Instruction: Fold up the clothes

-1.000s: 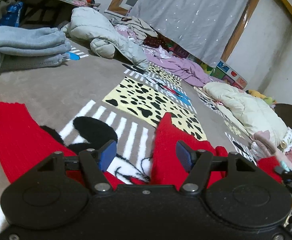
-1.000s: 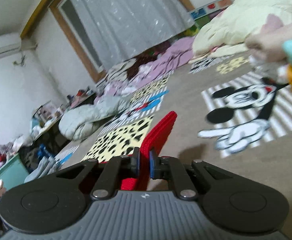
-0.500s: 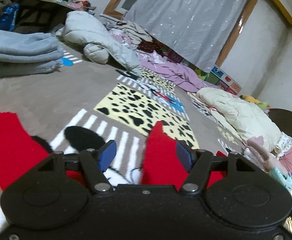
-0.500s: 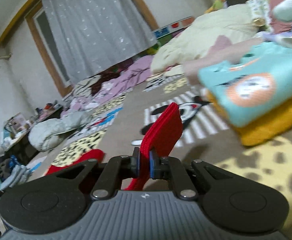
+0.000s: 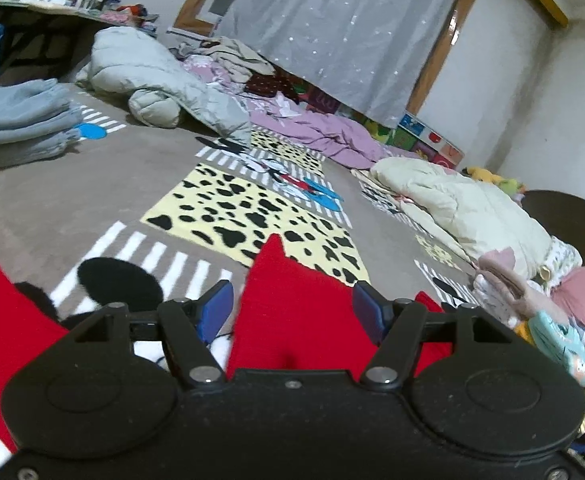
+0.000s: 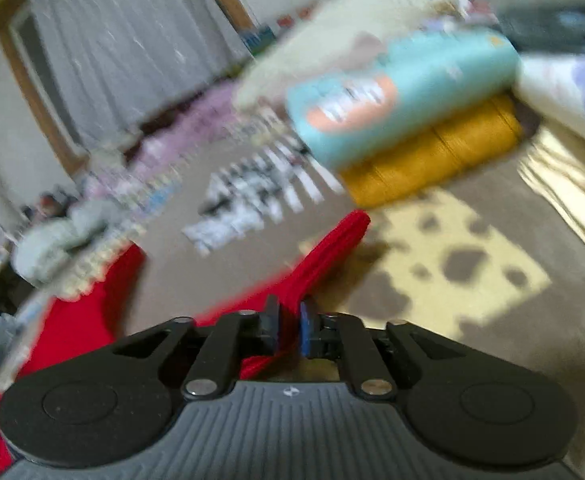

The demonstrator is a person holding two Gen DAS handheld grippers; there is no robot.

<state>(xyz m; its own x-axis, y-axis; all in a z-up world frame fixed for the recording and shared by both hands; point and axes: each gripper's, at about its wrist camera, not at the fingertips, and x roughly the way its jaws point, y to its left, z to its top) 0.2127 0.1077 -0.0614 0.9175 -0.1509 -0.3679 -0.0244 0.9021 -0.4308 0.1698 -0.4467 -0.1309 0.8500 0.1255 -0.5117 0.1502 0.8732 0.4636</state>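
A red knit garment lies on the patterned carpet. In the left wrist view my left gripper is open, its blue pads either side of a raised red fold, not pinching it. More red cloth lies at the left. In the blurred right wrist view my right gripper is shut on a ribbed edge of the red garment, which sticks up and forward from the pads. The rest of the garment trails to the left.
A folded stack with a light blue top piece over a mustard one lies ahead of the right gripper. A cream jacket, a grey jacket, folded grey blankets and a purple heap ring the carpet.
My right gripper has swung right with the red edge, toward the blue and mustard stack, which now looms close. The left view has shifted slightly; its jaws stay open.
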